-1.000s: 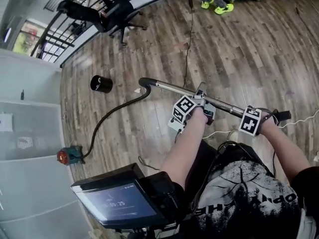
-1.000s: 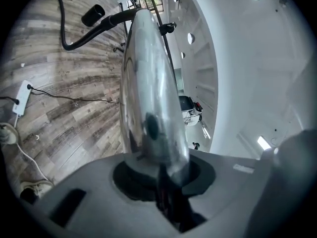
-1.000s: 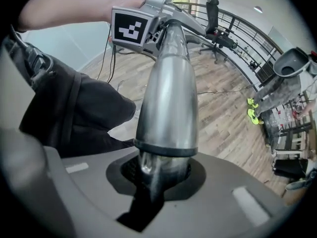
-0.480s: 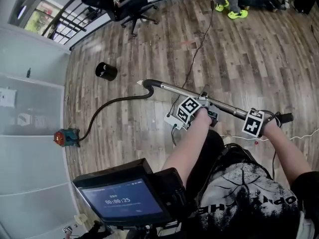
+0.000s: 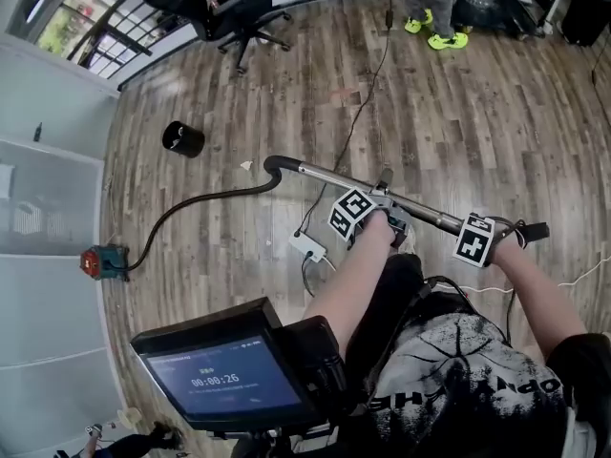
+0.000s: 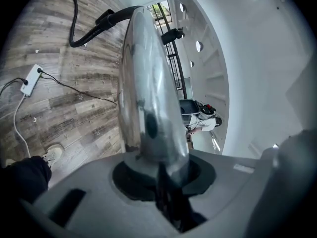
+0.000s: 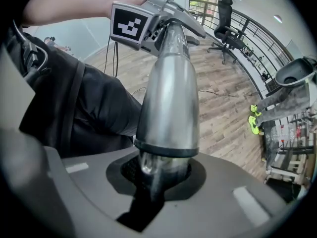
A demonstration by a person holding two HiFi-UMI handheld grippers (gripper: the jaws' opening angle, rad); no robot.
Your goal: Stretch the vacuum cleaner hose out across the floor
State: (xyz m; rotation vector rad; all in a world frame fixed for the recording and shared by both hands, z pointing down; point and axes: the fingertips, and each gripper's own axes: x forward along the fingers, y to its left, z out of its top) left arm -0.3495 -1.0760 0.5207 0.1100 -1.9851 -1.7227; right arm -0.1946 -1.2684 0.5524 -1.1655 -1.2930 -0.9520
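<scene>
Left hand-held gripper [image 6: 158,167], now clear of power strip [image 5: 307,246], and right hand-held gripper [image 7: 158,172] clamped on shiny wand [image 5: 325,174]; black hose [image 5: 191,203] curved.

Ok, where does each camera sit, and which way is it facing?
Head view: on the head, steeply down at floor, hose, wand; forearms, lap show.
Left gripper view: on the left gripper, along the wand toward the hose; leg, shoe.
Right gripper view: on the right gripper, along the wand toward the left gripper; forearm.
All share the wand.
</scene>
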